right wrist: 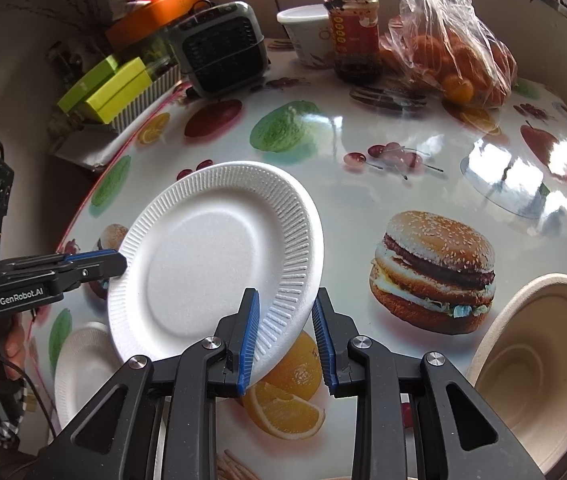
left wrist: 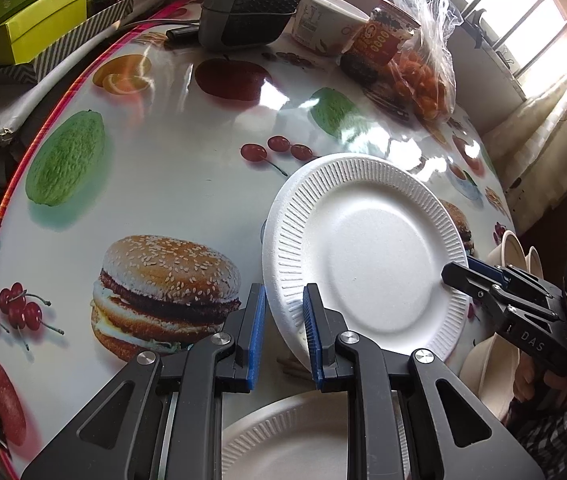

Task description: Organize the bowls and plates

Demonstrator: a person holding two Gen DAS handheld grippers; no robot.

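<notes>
A white foam plate (left wrist: 371,256) (right wrist: 211,256) hangs tilted above the fruit-print table, held from two sides. My left gripper (left wrist: 283,292) (right wrist: 117,262) is shut on one side of its ribbed rim. On the opposite rim my right gripper (right wrist: 287,292) (left wrist: 459,272) is shut as well. A second foam plate (left wrist: 283,432) (right wrist: 83,360) lies flat on the table below the left gripper. Beige paper bowls (right wrist: 535,368) (left wrist: 511,248) lie tipped at the table's right edge, beside the right gripper.
At the table's far side stand a dark fan heater (left wrist: 251,0) (right wrist: 223,52), a white cup (right wrist: 307,32), a red-labelled jar (right wrist: 353,28) and a plastic bag of oranges (right wrist: 455,56). Green boxes (left wrist: 39,20) sit beyond the table's left edge. A person's hand and checked sleeve (left wrist: 555,420) hold the right gripper.
</notes>
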